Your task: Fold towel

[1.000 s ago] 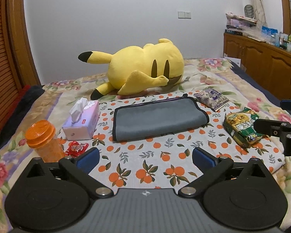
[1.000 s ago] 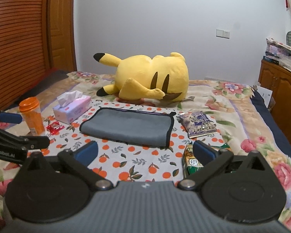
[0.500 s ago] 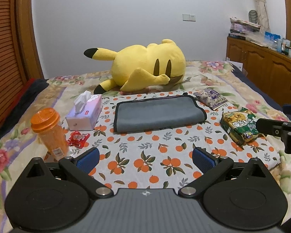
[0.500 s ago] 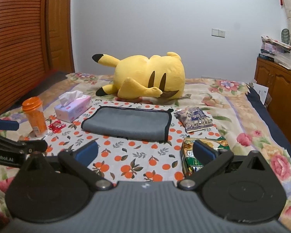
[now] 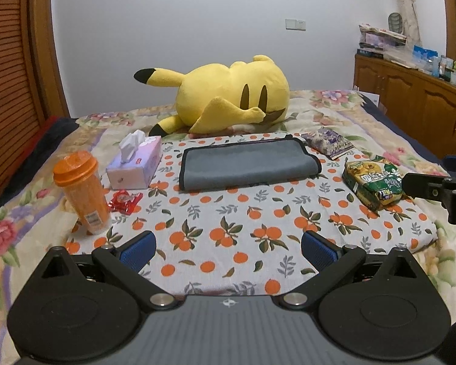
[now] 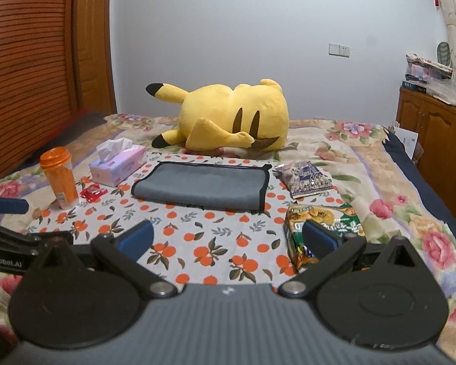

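A grey towel (image 5: 246, 164) with black trim lies folded flat on the orange-print cloth (image 5: 228, 231), also in the right wrist view (image 6: 203, 185). My left gripper (image 5: 228, 248) is open and empty, well short of the towel. My right gripper (image 6: 228, 240) is open and empty, also short of the towel, above the cloth and a green snack bag (image 6: 322, 228). The right gripper shows at the right edge of the left wrist view (image 5: 434, 187); part of the left gripper (image 6: 6, 222) shows at the left edge of the right wrist view.
A yellow plush toy (image 5: 228, 94) lies behind the towel. A tissue box (image 5: 135, 164), orange bottle (image 5: 80, 188) and red wrapper (image 5: 124, 202) sit left. A purple packet (image 5: 328, 143) and green snack bag (image 5: 374, 182) sit right. A wooden cabinet (image 5: 416, 103) stands at the right.
Both grippers have pulled back from the towel and risen a little; the towel looks smaller and farther. Both stay open. The towel has not moved.
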{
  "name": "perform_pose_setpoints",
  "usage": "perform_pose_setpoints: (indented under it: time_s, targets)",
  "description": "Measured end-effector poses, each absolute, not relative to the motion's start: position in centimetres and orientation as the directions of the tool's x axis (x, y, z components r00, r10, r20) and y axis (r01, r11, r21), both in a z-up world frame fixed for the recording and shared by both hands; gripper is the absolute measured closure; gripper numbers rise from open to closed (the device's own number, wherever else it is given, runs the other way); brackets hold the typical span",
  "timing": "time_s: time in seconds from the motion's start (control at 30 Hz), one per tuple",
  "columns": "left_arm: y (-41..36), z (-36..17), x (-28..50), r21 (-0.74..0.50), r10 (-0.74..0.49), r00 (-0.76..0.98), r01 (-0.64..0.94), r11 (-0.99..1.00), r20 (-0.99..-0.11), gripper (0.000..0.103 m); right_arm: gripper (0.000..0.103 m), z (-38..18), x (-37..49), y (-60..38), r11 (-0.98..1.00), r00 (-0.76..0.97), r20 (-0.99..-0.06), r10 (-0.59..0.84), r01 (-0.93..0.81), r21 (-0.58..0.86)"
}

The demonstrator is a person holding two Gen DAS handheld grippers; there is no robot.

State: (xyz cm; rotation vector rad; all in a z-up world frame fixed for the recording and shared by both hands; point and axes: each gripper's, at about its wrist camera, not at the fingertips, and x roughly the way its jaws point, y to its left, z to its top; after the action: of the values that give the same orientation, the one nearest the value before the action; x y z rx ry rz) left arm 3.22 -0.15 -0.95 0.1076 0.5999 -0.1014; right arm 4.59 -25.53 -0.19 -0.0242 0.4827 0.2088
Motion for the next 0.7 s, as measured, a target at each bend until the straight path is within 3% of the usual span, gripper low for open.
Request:
perform_pose_setpoints:
  time_s: [0.7]
  targets:
    - [0.5,-2.6,0.9,0.084,-0.033,0.815,0.099,0.992,-0.578,0.000,0.000,-1.1,3.1,-25.5,0.978,0.857,-0.480,0.188,-0.206,0.015]
